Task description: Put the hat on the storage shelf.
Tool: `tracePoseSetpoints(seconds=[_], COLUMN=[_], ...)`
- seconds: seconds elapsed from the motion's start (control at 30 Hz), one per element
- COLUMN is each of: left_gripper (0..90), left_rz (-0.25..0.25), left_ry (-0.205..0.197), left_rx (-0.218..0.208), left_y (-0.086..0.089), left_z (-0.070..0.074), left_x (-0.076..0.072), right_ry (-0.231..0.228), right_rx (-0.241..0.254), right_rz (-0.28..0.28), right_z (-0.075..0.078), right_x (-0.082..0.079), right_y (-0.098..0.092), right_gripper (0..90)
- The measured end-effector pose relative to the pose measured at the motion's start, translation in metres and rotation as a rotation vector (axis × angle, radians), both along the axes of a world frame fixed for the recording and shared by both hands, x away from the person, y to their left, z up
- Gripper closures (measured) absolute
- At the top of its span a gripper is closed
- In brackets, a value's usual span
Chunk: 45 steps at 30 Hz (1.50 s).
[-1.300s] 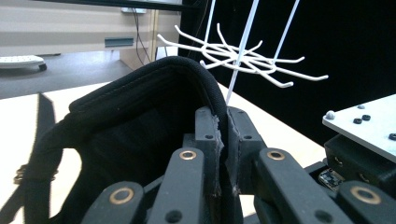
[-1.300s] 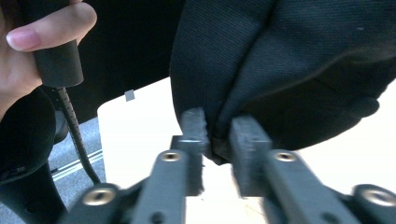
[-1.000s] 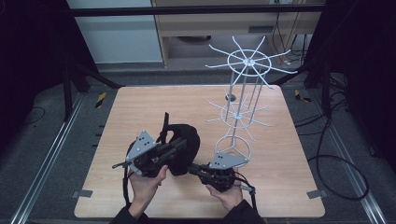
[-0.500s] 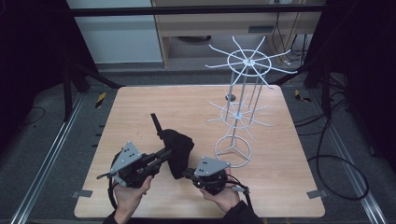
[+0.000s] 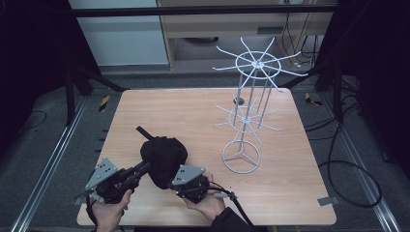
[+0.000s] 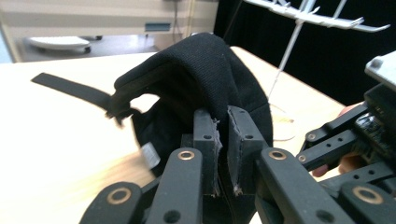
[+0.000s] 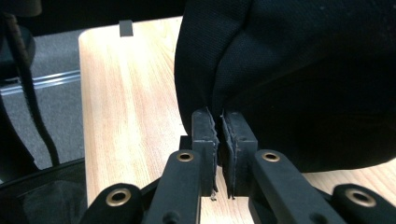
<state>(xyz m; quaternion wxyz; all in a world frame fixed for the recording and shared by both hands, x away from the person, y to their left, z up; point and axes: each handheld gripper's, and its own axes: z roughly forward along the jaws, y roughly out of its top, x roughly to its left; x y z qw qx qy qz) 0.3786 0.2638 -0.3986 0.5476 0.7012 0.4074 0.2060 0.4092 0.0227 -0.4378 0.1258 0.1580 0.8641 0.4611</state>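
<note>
With both the left gripper (image 5: 140, 169) and the right gripper (image 5: 175, 180) clenched on opposite edges of the black cap (image 5: 163, 155), it hangs just above the table's (image 5: 193, 111) near edge, apparently spread for hanging on the wire rack (image 5: 249, 96).

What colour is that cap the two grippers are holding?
The cap is plain black, with a black strap; the left gripper view shows it best.

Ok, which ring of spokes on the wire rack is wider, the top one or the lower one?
The top ring of the white wire rack is wider; its spokes reach farther out than those of the lower ring halfway down the posts.
</note>
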Motion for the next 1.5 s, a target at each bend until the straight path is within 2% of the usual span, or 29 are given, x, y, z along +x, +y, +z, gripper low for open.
tracePoseSetpoints(seconds=[0.1,0.17,0.33,0.4,0.57,0.7,0.87,0.97,1.17,1.2,1.3,1.33,1.5], left_gripper=[81.9,81.9,82.3,82.2,81.6,80.3,78.3,78.0,78.3,77.8,72.8,70.9,63.5], left_rz=[0.035,0.065,0.113,0.133,0.185,0.231,0.293,0.320,0.339,0.336,0.342,0.343,0.346], left_ry=[0.005,0.006,0.032,0.037,0.086,0.106,0.128,0.159,0.242,0.276,0.318,0.322,0.256], left_rx=[0.028,0.070,0.080,0.070,0.018,0.028,0.082,0.107,0.173,0.187,0.218,0.221,0.213], left_y=[0.006,0.010,0.021,0.027,0.045,0.055,0.060,0.063,0.067,0.068,0.067,0.067,0.065], left_z=[-0.006,-0.011,-0.020,-0.022,-0.030,-0.034,-0.038,-0.042,-0.056,-0.059,-0.065,-0.065,-0.056], left_x=[0.001,0.003,0.010,0.012,0.018,0.019,0.020,0.020,0.021,0.022,0.024,0.023,0.018], right_ry=[0.015,0.028,0.032,0.035,0.047,0.051,0.044,0.049,0.061,0.059,0.061,0.062,0.060], right_rx=[-0.007,0.010,0.037,0.048,0.060,0.053,0.058,0.062,0.059,0.056,0.067,0.070,0.077], right_rz=[0.005,0.007,-0.003,-0.021,-0.066,-0.090,-0.109,-0.122,-0.158,-0.167,-0.198,-0.209,-0.245], right_z=[-0.005,-0.008,-0.008,-0.008,-0.009,-0.009,-0.008,-0.011,-0.019,-0.020,-0.021,-0.021,-0.023], right_x=[0.002,0.002,0.004,0.005,0.009,0.012,0.011,0.010,0.006,0.006,0.004,0.004,0.001], right_y=[0.007,0.010,0.003,-0.004,-0.025,-0.036,-0.047,-0.056,-0.080,-0.084,-0.098,-0.102,-0.122], right_gripper=[83.4,81.4,76.7,76.2,75.9,74.7,71.9,70.1,67.7,67.3,66.0,65.7,64.1])
